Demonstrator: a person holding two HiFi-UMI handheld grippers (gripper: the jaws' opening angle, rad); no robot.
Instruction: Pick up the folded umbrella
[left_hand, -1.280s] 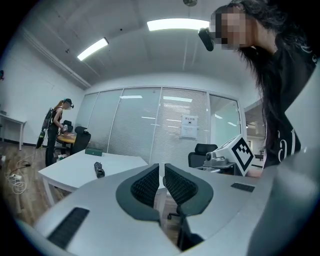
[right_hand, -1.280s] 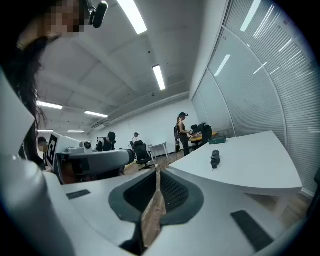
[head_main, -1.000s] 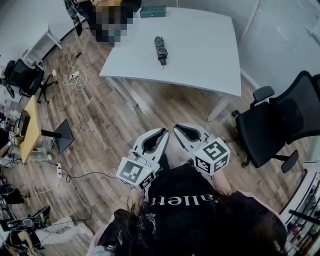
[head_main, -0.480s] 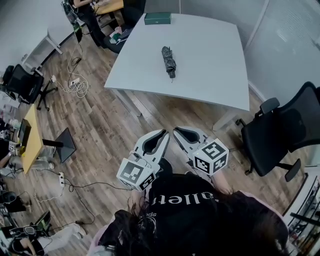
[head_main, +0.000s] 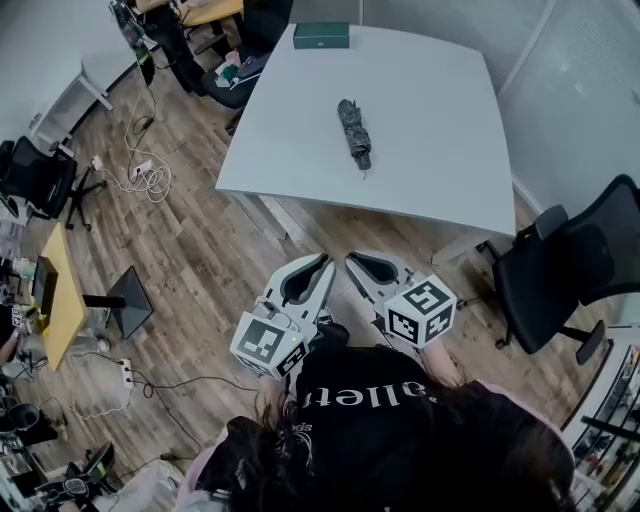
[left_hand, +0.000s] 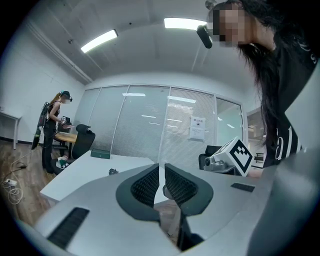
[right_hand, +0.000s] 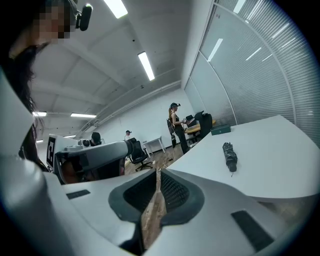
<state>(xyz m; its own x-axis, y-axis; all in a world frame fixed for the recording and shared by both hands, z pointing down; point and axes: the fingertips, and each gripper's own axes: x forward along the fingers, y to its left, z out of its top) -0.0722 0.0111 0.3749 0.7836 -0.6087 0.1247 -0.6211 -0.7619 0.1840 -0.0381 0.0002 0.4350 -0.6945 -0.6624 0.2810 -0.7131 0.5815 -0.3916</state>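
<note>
The folded umbrella, dark and rolled tight, lies alone near the middle of the white table. It also shows in the right gripper view as the umbrella, and as a small dark shape in the left gripper view. Both grippers are held side by side close to the person's chest, over the wooden floor and well short of the table. The left gripper is shut with nothing in it. The right gripper is shut and empty too.
A green box sits at the table's far edge. A black office chair stands to the right of the table. Cables trail over the floor at left, by a yellow desk. A person stands beyond the table.
The table and umbrella have drawn nearer and lower in the head view as the person walks toward them. Both grippers stay shut in the same pose.
</note>
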